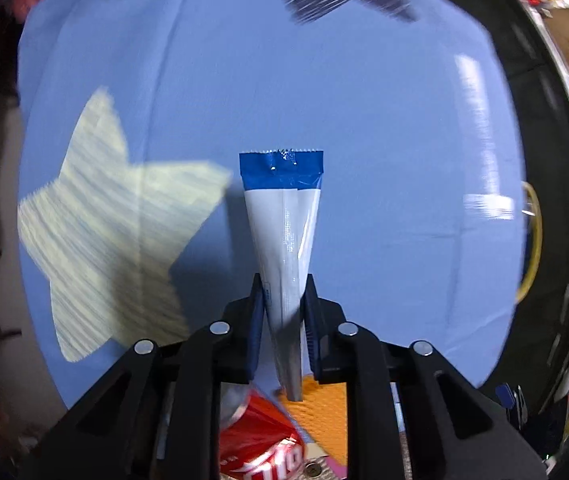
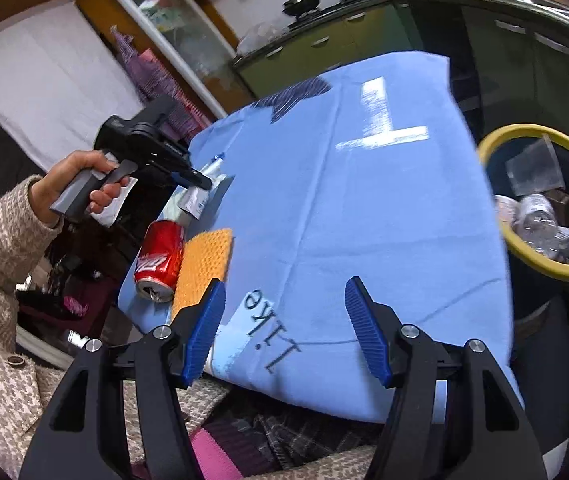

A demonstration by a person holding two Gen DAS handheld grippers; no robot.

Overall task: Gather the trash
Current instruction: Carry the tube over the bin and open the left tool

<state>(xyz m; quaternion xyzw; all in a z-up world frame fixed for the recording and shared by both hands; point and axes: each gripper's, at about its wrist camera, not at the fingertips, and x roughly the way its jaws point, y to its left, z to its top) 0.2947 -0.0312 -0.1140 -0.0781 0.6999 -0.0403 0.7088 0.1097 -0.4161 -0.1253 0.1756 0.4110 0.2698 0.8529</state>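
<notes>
Picking up a wrapper for the bin

Left view: the left gripper (image 1: 284, 312) is pinching the white and blue wrapper (image 1: 284, 216) above the blue cloth (image 1: 364, 100); it should be squeezing tight. Right view: the right gripper (image 2: 284, 328) is hanging wide and empty; the bin (image 2: 540, 200) is partly cut off.

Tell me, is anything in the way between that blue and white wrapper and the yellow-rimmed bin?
Nothing visible is. The wrapper is pinched in the left gripper above the blue cloth; the bin stands open past the cloth's far side, only bare cloth between. The red can lies off that path.
</notes>
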